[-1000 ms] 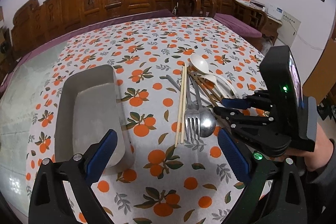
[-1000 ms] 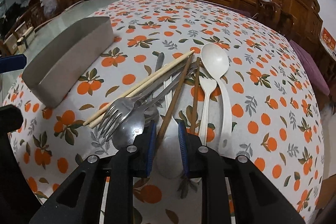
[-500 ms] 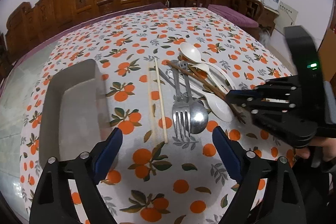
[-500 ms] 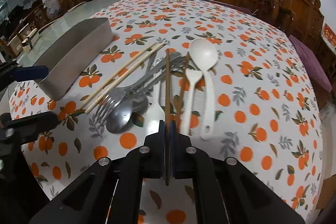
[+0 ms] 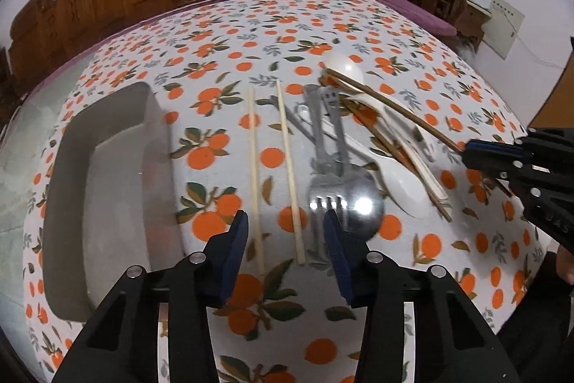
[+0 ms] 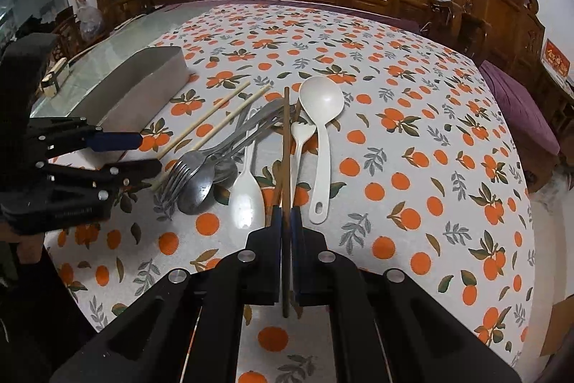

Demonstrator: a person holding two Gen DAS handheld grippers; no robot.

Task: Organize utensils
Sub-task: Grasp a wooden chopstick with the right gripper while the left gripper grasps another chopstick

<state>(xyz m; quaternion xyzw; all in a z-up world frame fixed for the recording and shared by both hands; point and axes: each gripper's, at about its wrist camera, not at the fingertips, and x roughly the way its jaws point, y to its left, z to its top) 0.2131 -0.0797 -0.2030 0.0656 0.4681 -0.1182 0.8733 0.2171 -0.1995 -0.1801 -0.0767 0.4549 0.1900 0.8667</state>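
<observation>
1. Right wrist view: my right gripper [image 6: 286, 225] is squeezed tight on one dark brown chopstick [image 6: 286, 146]. The stick runs straight up toward 12 o'clock, and its far end looks to sit up above the pile.
2. My left gripper [image 5: 287, 232] is partly open and holds nothing. Its two blue fingers [image 5: 236, 239] sit on each side of the two pale chopsticks [image 5: 287, 167], close to their near ends.
3. I think the step now is to pinch both pale sticks together and carry them to the grey tray [image 5: 89, 185] at 9 o'clock.
4. To do it well, I would go low, keep both sticks between the fingers, and close slowly so none rolls out.
5. The metal fork [image 5: 323, 200] lies just beside my right-hand finger at 1 o'clock, and the metal spoon [image 5: 362, 203] sits next to it. I must not catch the fork.
6. Only the left wrist view looks down into the tray, and I see nothing in it. It also shows another brown stick lying in the pile.
7. Only the right wrist view shows the white ladle [image 6: 321, 106], the white fork [image 6: 300, 131] and the white spoon [image 6: 245, 200] clearly, near 12 o'clock. It also shows my left gripper from the side at 9 o'clock.
</observation>
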